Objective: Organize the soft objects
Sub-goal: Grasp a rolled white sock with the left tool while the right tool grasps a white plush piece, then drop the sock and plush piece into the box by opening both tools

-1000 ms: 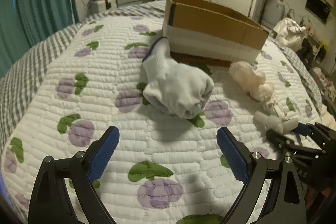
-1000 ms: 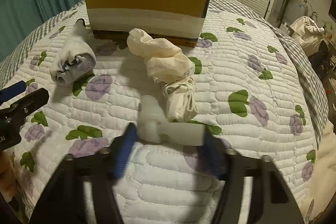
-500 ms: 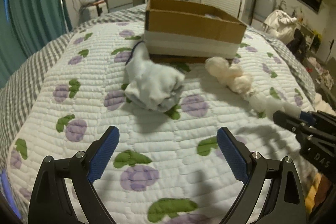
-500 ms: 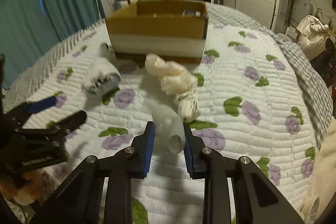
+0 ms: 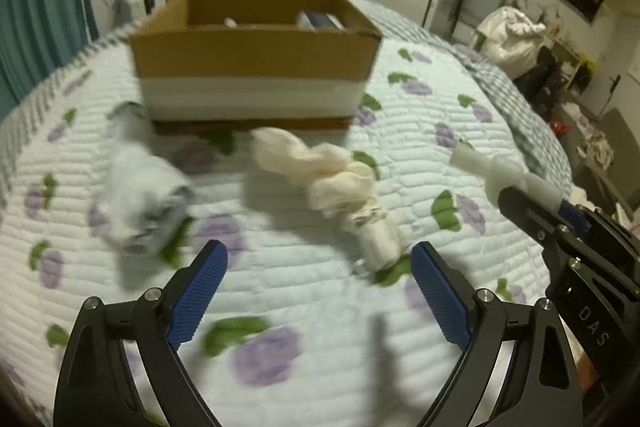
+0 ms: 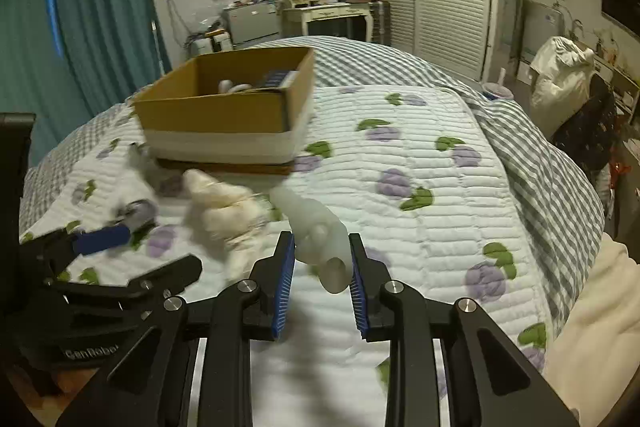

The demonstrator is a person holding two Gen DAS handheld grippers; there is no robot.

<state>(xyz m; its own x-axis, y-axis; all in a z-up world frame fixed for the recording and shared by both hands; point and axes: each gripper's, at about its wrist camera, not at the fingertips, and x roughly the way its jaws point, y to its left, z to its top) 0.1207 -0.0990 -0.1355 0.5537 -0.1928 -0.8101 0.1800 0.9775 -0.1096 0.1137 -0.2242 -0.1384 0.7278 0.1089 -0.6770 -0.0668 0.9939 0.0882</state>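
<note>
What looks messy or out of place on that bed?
Two soft bundles lie loose on the quilted purple-flower bedspread, outside the brown cardboard box: a rolled grey-white sock and a crumpled cream cloth bundle. The right gripper holds a pale white roll off the bed.

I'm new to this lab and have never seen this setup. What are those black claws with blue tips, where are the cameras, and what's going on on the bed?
They are two hand-held grippers, each with a camera looking along its fingers. The left gripper hangs open over the quilt. The right gripper is shut on a white soft piece, lifted above the bed. On the quilt lie a grey-white sock bundle and a cream sock bundle, before a cardboard box that already holds some items.
</note>
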